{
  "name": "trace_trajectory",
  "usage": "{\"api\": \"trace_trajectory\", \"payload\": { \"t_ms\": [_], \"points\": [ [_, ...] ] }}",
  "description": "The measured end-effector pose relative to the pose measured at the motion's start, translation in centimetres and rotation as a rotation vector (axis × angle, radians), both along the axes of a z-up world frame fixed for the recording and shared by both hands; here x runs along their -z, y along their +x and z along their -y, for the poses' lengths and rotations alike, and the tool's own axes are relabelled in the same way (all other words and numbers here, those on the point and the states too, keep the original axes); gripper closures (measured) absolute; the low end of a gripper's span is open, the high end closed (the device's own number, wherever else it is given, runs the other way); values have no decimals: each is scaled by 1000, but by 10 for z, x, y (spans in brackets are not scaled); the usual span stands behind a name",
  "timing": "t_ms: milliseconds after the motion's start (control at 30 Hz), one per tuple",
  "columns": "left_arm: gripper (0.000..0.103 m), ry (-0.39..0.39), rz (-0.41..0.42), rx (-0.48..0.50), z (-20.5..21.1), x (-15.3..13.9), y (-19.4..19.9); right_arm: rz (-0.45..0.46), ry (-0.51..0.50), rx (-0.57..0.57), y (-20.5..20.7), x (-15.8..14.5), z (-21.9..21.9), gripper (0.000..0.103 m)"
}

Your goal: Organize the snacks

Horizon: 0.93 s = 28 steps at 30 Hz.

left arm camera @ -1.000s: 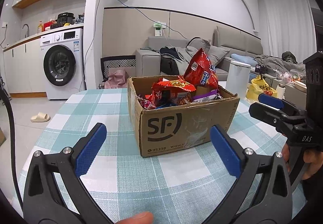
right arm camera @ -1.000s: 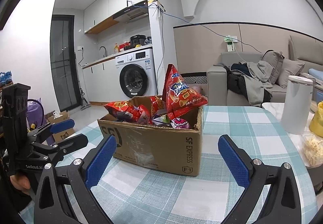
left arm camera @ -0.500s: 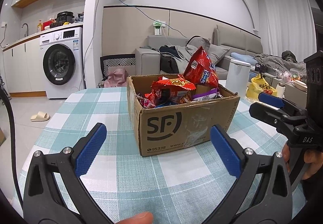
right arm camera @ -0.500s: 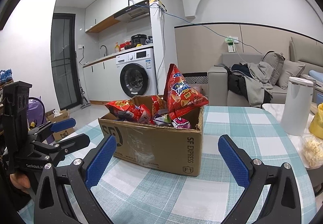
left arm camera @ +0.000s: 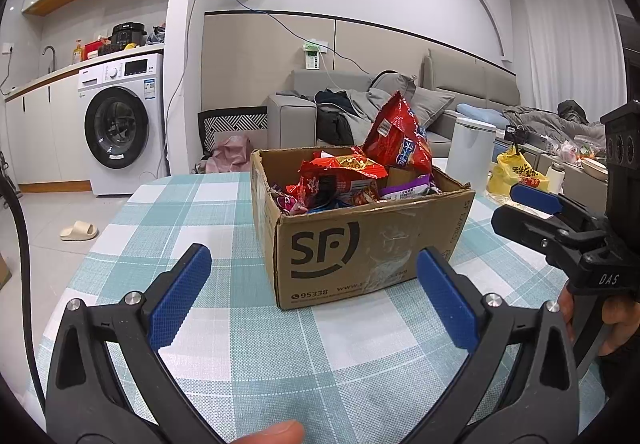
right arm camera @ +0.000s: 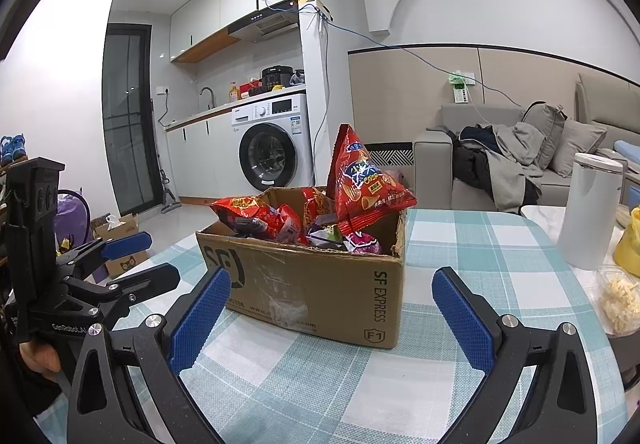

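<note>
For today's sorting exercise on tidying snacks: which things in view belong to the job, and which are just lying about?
Job: cardboard box; tall red crisp bag; red snack packet; purple packet.

Lying about: white canister; yellow bag; slipper; washing machine.

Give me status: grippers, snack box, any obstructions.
Left gripper open, empty; right gripper open, empty, both short of the cardboard box. Snack bags piled inside, tall red bag sticking up. Checked tablecloth bare between fingers and box.
</note>
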<state>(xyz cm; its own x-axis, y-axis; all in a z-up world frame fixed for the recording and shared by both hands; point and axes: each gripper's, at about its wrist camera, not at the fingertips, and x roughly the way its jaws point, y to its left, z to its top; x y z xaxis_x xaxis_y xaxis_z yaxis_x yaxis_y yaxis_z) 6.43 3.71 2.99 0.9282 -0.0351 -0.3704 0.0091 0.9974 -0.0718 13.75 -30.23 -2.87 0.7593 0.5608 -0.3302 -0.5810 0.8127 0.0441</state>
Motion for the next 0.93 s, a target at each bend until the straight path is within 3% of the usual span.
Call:
{"api": "trace_trajectory", "payload": {
  "t_ms": [933],
  "points": [
    [1,6,8,7,4,2,4,0,-3,-2,0,1,-2,0]
  ]
}}
